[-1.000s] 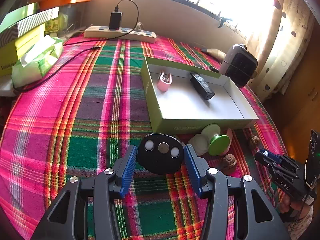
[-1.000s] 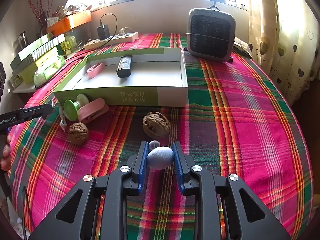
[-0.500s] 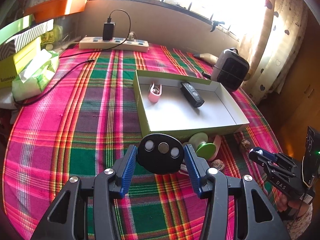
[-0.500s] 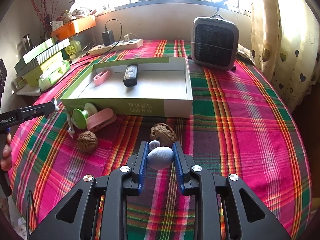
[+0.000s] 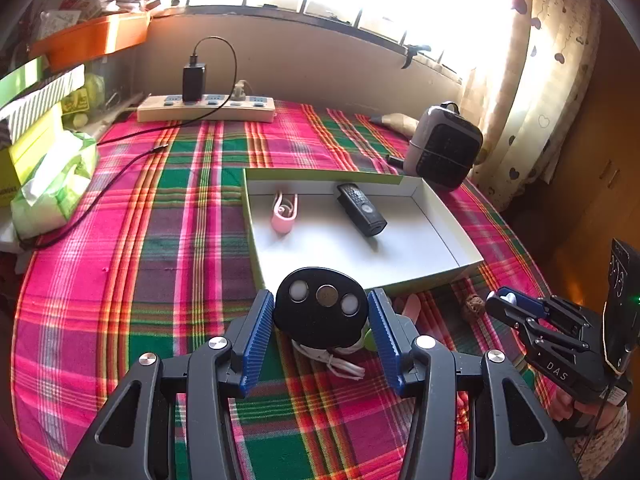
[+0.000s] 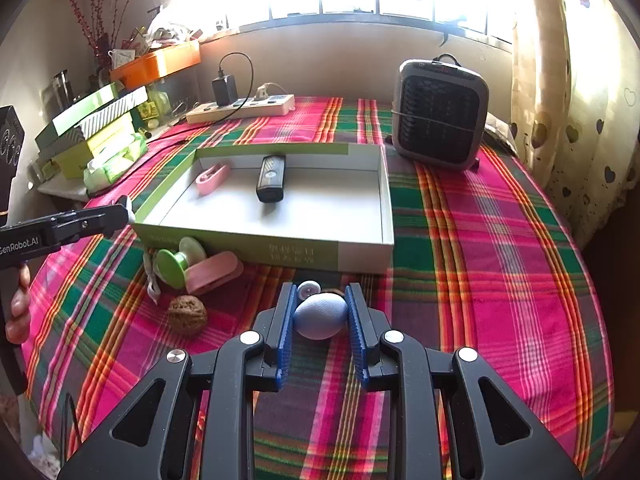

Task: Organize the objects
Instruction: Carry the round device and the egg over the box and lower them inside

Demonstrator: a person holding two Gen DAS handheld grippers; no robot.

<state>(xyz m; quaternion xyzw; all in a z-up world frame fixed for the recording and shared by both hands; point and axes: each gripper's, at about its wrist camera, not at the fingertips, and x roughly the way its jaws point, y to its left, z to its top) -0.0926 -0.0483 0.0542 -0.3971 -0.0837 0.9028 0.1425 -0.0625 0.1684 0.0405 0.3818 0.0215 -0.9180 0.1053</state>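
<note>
Left claw (image 5: 321,322) clamps black disc (image 5: 321,307); right claw (image 6: 320,322) clamps blue egg (image 6: 320,316); plaid tablecloth (image 6: 500,248).

A lived-in home room — plaid cloth (image 6: 500,248) on the table, heart-print curtain (image 6: 568,92) at the sunny window, power strip (image 5: 206,109), small heater (image 6: 440,120).

A grey heater (image 6: 440,118) and a power strip (image 6: 240,107) stand on the plaid tablecloth (image 6: 500,240).
</note>
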